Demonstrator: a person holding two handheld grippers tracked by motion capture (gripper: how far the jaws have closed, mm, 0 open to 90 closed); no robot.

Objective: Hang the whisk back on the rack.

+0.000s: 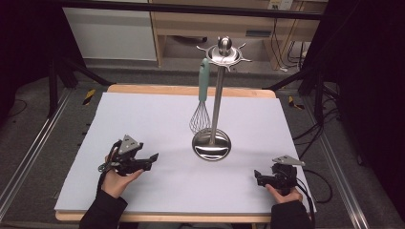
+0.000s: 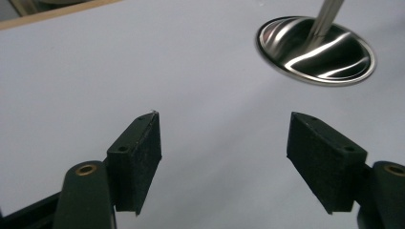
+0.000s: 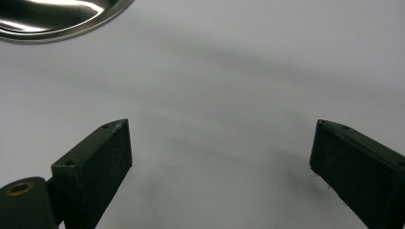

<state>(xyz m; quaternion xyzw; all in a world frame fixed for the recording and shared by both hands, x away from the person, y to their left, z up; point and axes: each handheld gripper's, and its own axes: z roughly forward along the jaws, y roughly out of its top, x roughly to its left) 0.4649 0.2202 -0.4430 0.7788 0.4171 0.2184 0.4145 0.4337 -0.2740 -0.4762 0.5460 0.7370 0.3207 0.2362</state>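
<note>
Whisk [image 1: 202, 95] hangs from the steel stand [image 1: 213, 143] at table centre, untouched. Left gripper [image 1: 152, 158] at the stand's 8 o'clock, right gripper [image 1: 257, 176] at 4 o'clock; jaws of both spread apart, empty. Work looks unstarted: whisk not yet reached.

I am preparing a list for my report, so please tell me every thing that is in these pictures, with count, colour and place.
utensil stand: 1, shiny steel, upright on the sheet, centre, round base toward the person
whisk: 1, teal handle and steel wires, hanging from the stand's top ring, on its left side
sheet: 1, pale lilac-grey, covering the table top
table: 1, light wood, its edge showing past the sheet
left gripper: 1, black with a grey plate, near left of the sheet, jaws open, holding nothing
right gripper: 1, black with a grey plate, near right, jaws open, holding nothing
hands: 2, dark sleeves, at the near edge
</note>
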